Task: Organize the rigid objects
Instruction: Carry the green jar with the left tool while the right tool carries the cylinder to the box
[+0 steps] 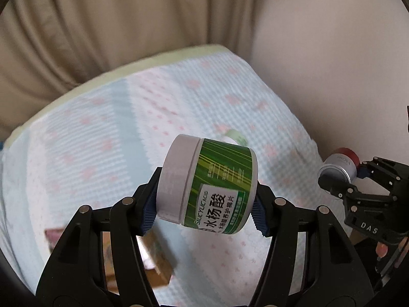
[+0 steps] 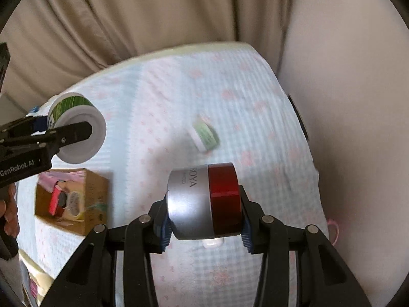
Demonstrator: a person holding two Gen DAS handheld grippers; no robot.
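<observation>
The left hand-held gripper (image 1: pixel 204 199) squeezes the green jar (image 1: pixel 209 181) sideways, up over the bed (image 1: pixel 102 128), and the cardboard box (image 2: pixel 74 202) sits right below, nearer it than the right one.

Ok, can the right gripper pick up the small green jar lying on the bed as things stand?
Probably not: the right gripper is already shut on the red and silver jar. Nothing blocks the way to the green jar.

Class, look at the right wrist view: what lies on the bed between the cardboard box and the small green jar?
Nothing: between the cardboard box and the small green jar only bare bedsheet shows in the right wrist view.
</observation>
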